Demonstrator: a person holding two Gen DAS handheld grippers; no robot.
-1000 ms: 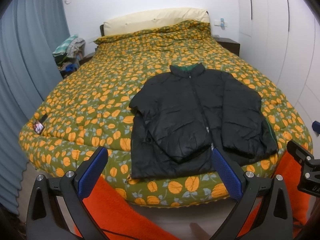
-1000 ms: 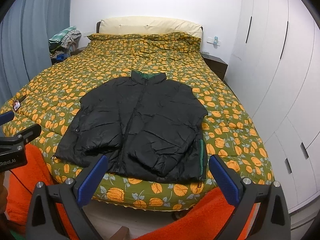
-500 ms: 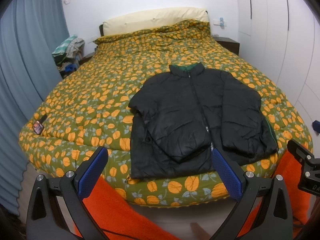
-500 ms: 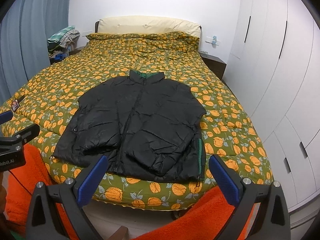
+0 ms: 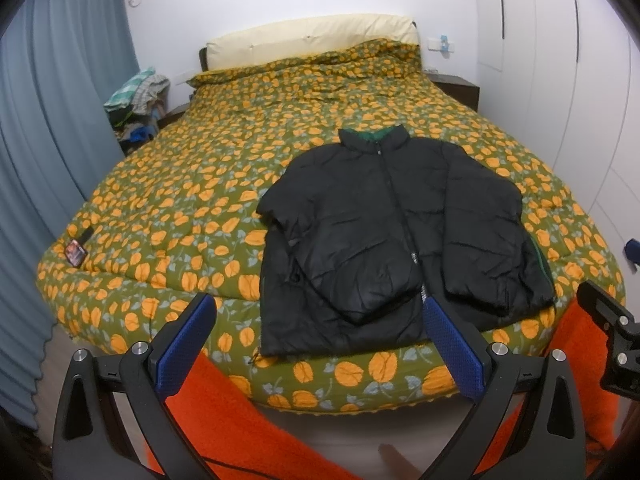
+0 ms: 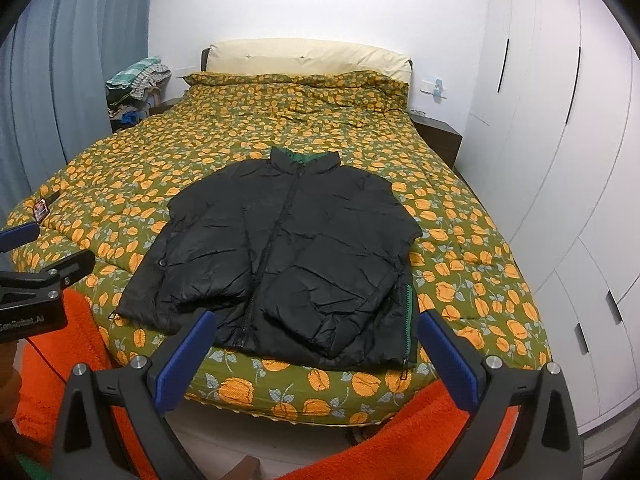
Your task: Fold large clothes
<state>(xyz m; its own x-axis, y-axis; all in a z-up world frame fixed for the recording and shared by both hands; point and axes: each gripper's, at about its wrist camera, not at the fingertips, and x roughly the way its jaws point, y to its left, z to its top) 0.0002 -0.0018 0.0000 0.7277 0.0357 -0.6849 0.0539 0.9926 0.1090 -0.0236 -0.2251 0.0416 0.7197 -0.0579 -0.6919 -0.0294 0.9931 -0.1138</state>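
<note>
Here, line by line:
Garment: a black quilted puffer jacket with a green collar lining (image 5: 384,236) (image 6: 280,256) lies front-up on the bed, zipped, collar toward the headboard, hem at the near edge of the mattress
Sleeves: both are folded in over the chest, cuffs pointing toward the hem; a green strip shows along the jacket's edge on the wardrobe side
Bed: an olive-green quilt printed with orange leaves (image 5: 192,208) (image 6: 472,264) covers the whole mattress; the jacket rests on its near half, toward the wardrobe side
Left gripper: the black two-finger tool with blue padded tips (image 5: 316,342) is held above the foot of the bed, jaws spread wide, nothing between them, clear of the fabric; seen from the right wrist it sits at the left edge (image 6: 36,264), and from there its opening cannot be judged
Right gripper: the matching black tool with blue pads (image 6: 314,342) hovers near the jacket's hem, fingers wide apart and empty; only part of its body shows in the left wrist view (image 5: 612,332)
Clothing worn: fuzzy orange sleeves (image 5: 248,420) (image 6: 420,436) show under both tools
Headboard: a cream padded panel (image 5: 312,36) (image 6: 308,56) against the white wall
Side: grey-blue curtains (image 5: 44,152), a heap of clothes (image 5: 136,96) beside the bed, white wardrobe doors (image 6: 560,128) opposite
Small item: a red-and-black tag (image 5: 76,250) on the quilt's curtain-side corner
</note>
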